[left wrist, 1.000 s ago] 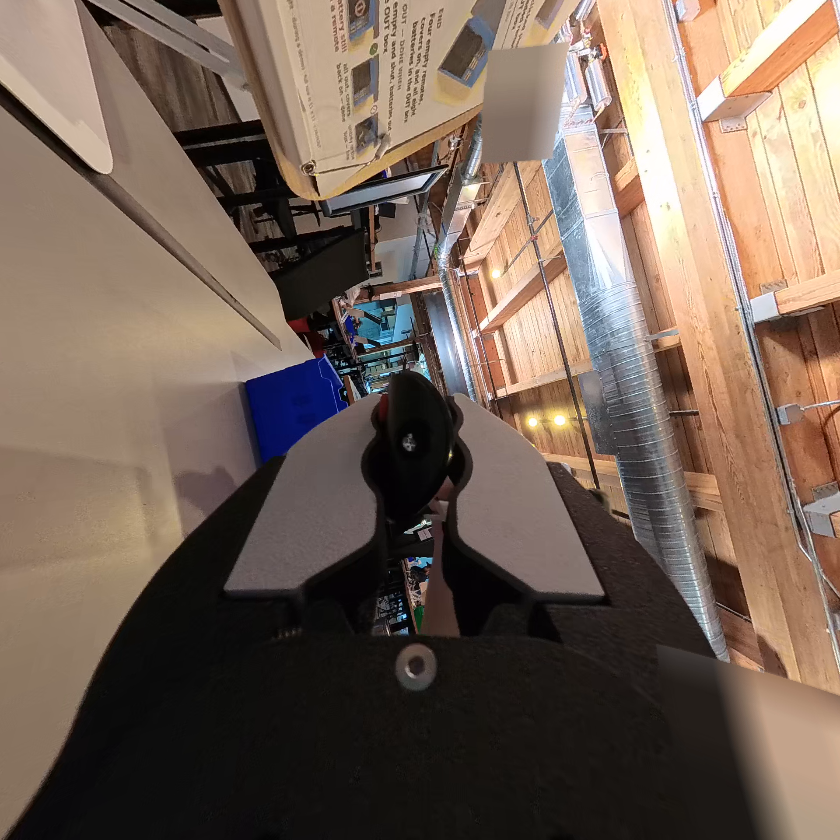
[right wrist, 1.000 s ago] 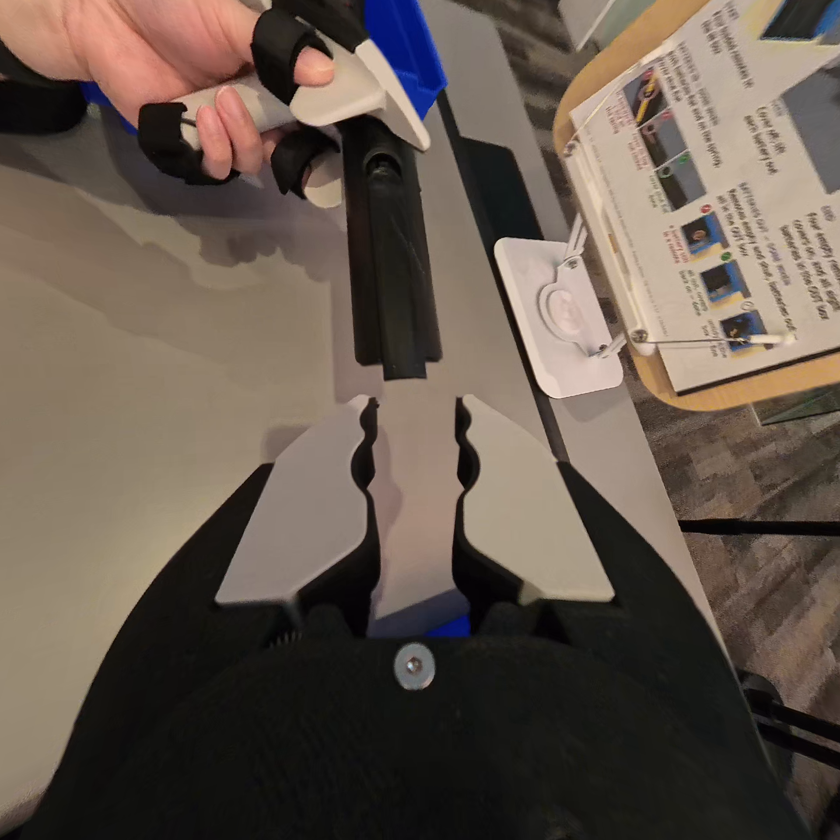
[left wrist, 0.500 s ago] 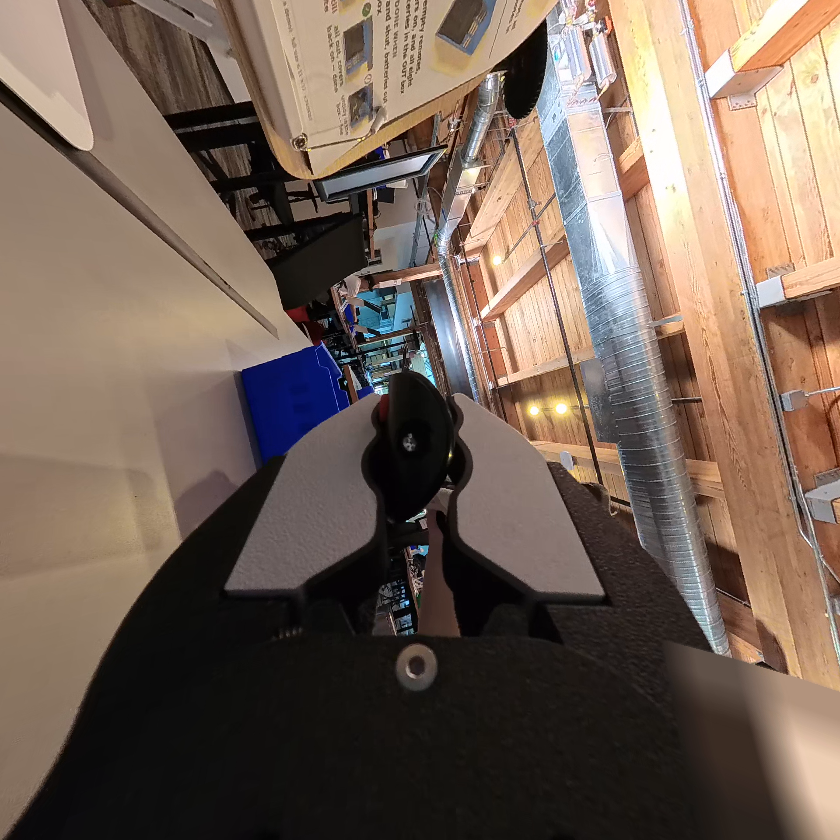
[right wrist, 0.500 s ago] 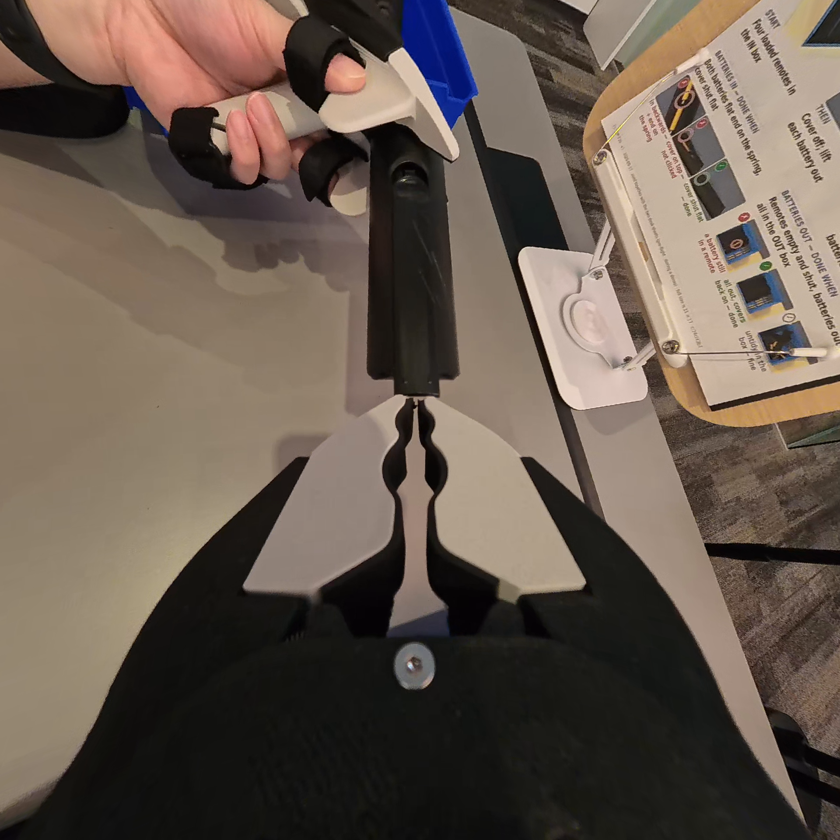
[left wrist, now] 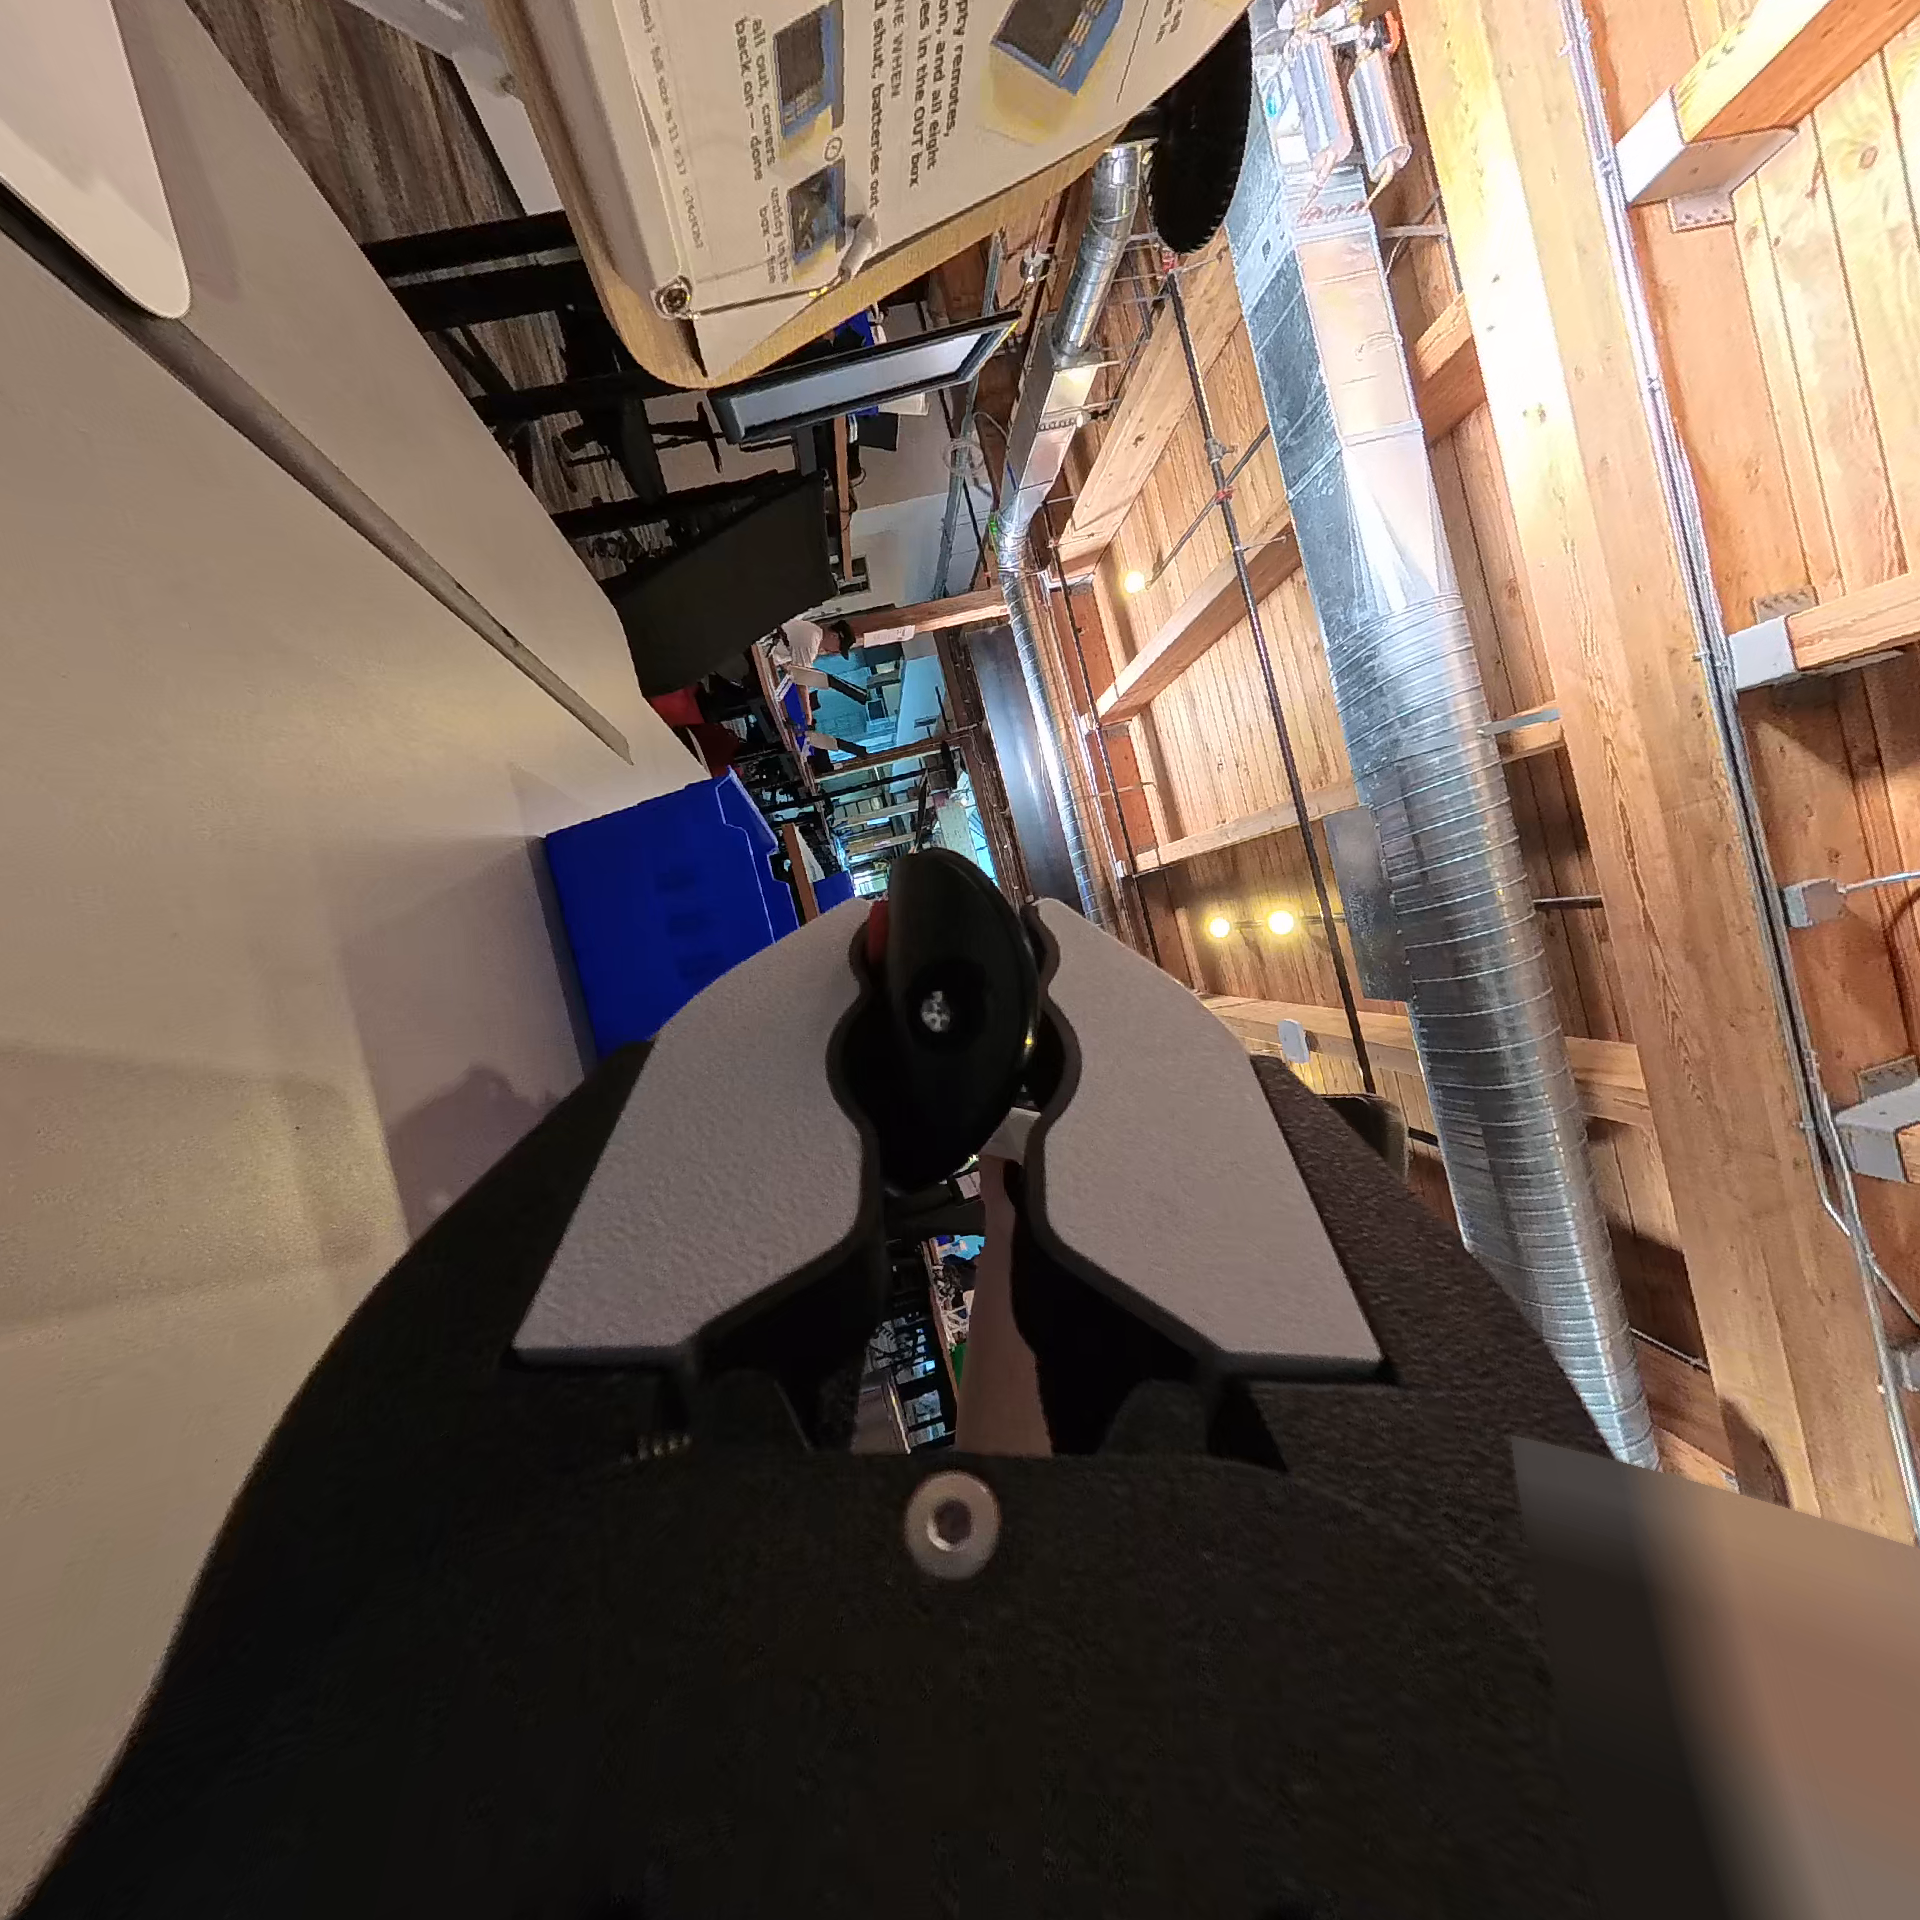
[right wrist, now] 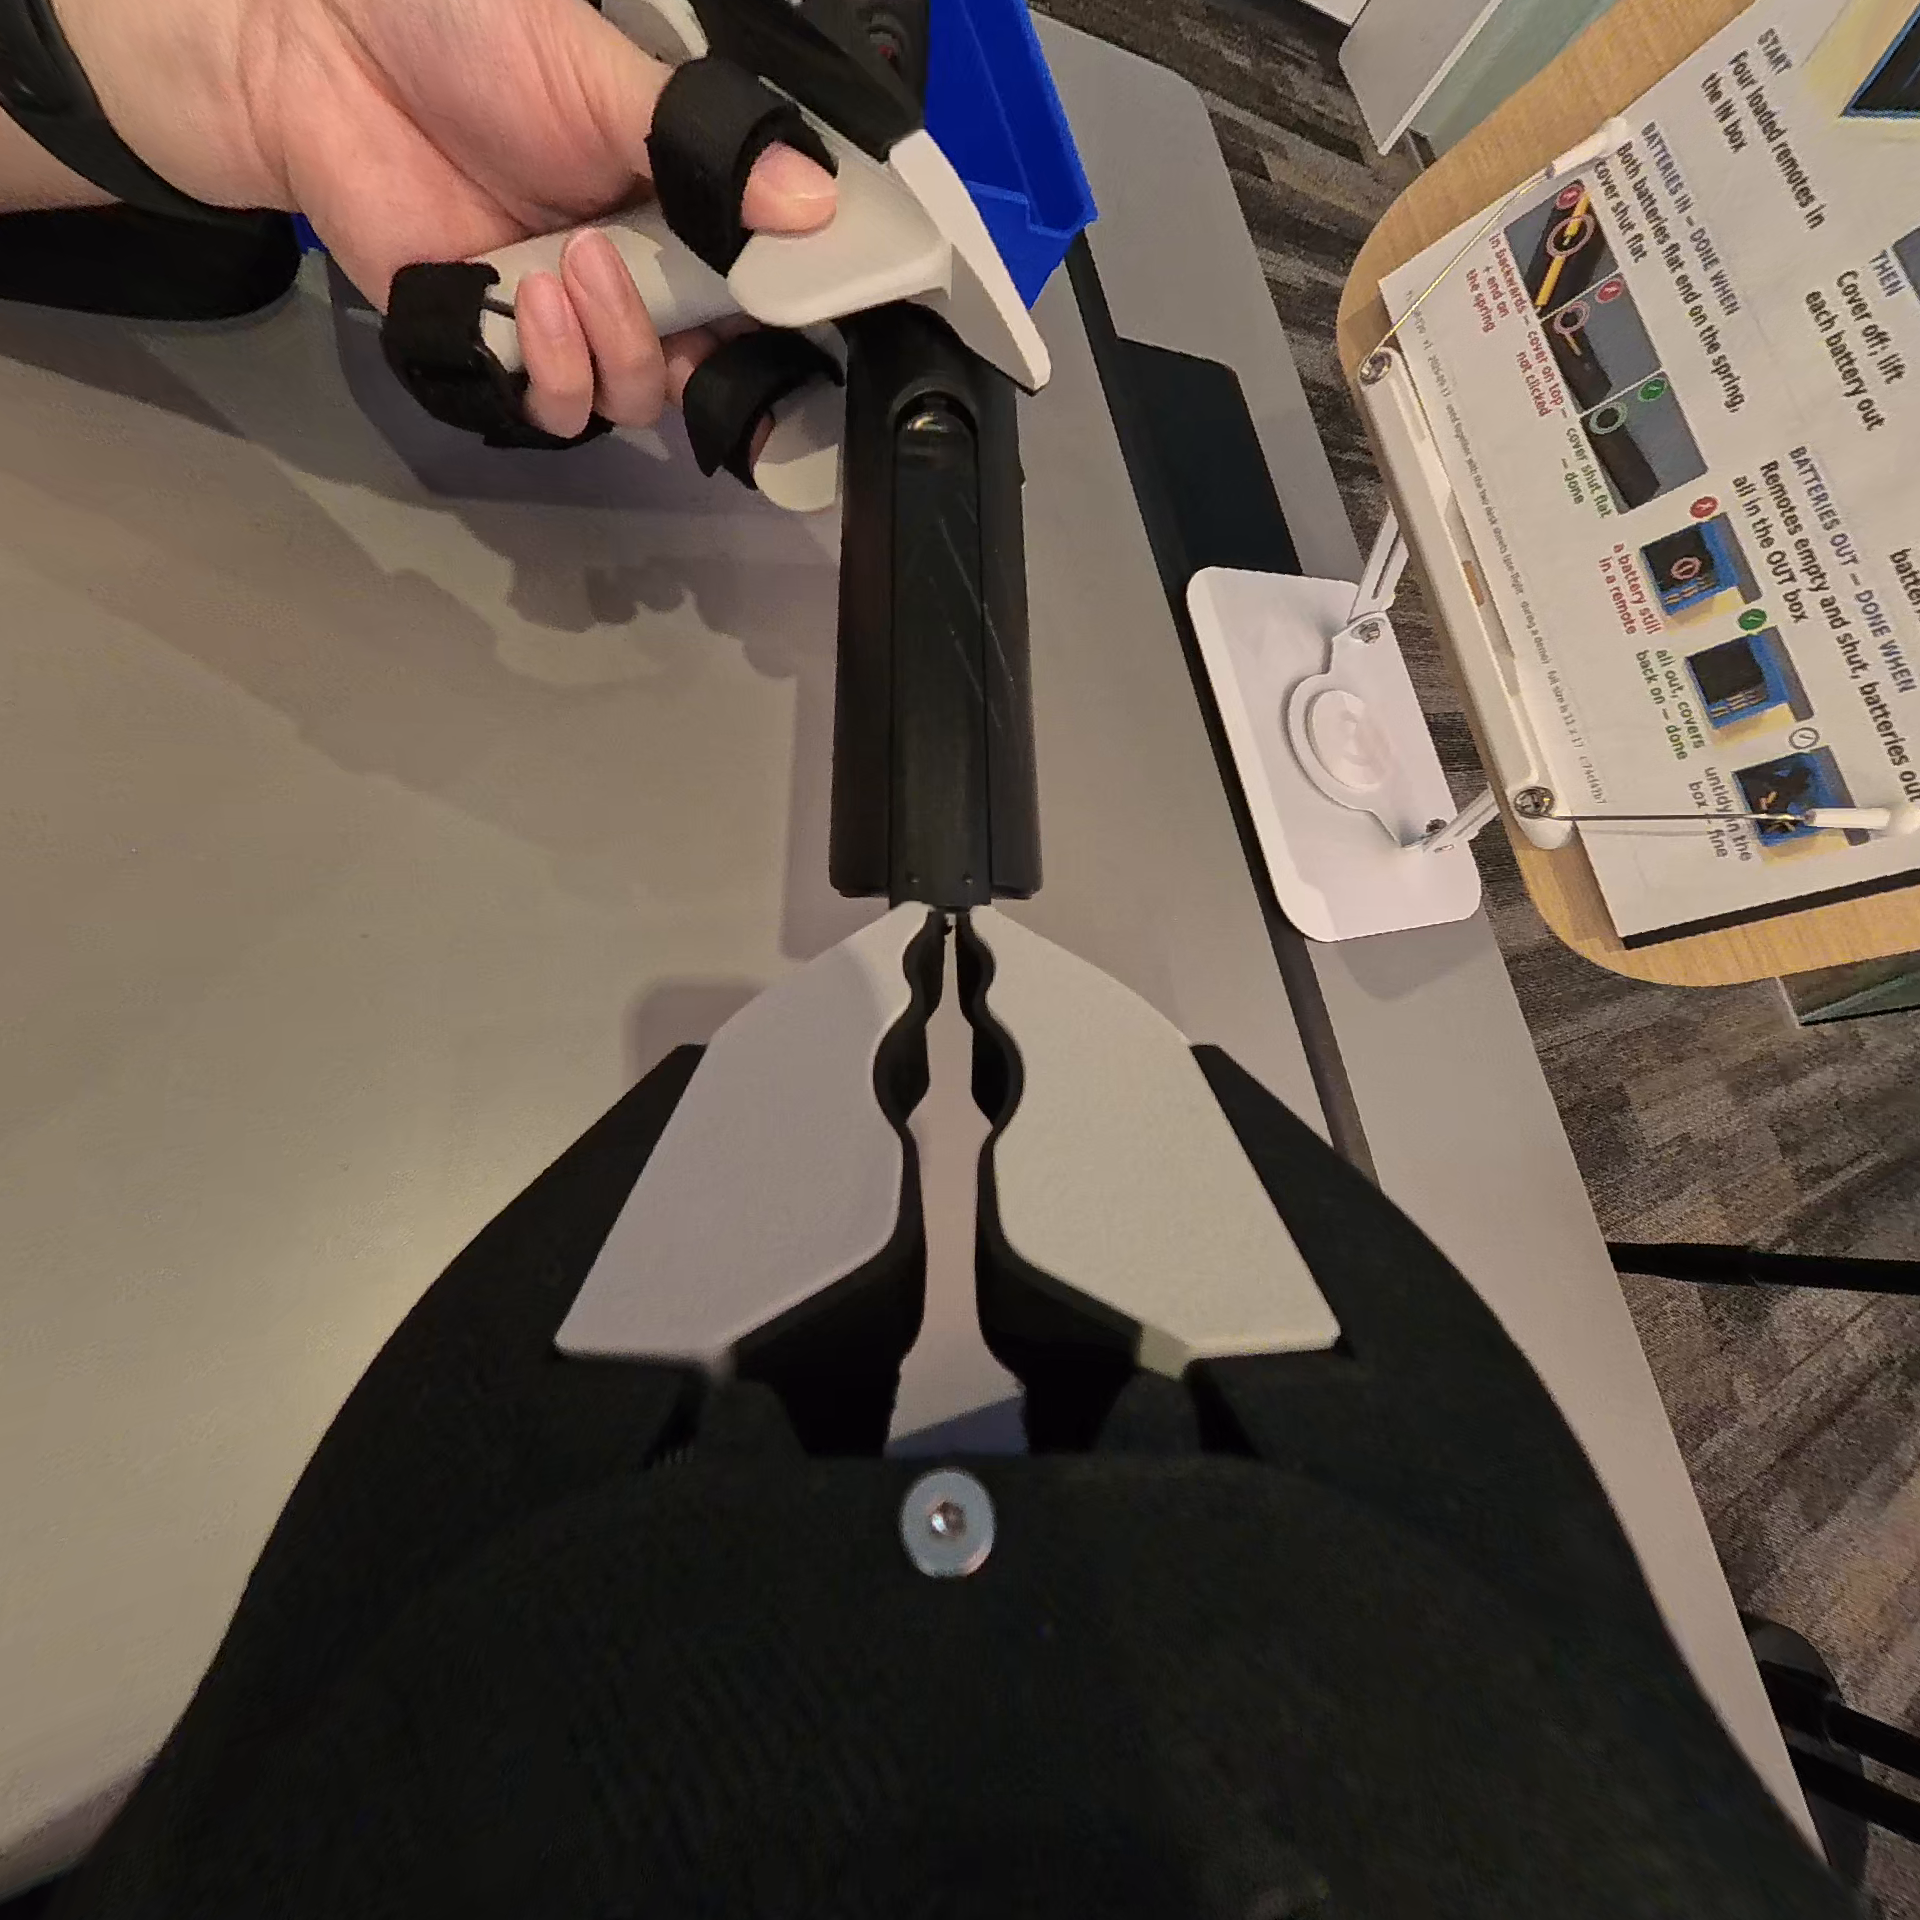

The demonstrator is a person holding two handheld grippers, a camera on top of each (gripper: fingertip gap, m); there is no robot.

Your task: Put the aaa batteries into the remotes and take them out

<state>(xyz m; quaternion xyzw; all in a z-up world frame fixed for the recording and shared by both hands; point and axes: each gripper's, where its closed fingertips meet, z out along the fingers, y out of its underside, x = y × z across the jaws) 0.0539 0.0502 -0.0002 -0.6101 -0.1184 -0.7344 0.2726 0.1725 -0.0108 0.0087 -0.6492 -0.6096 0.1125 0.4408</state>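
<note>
My left gripper (left wrist: pixel 940 1023) has its jaws clamped on one end of the black remote (right wrist: pixel 935 665), held off the grey worktop (right wrist: pixel 364 831) near its far edge; my right gripper (right wrist: pixel 948 920) has its jaws nearly together, pinching at the cover's lip on the remote's near end; I judge the cover still on, so little is done; no batteries show, and the blue bin (right wrist: pixel 1013 156) is cut off.

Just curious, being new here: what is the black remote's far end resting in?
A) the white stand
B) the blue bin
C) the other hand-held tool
C: the left tool, gripped by a hand, is clamped on the remote's far end above the table.
</note>
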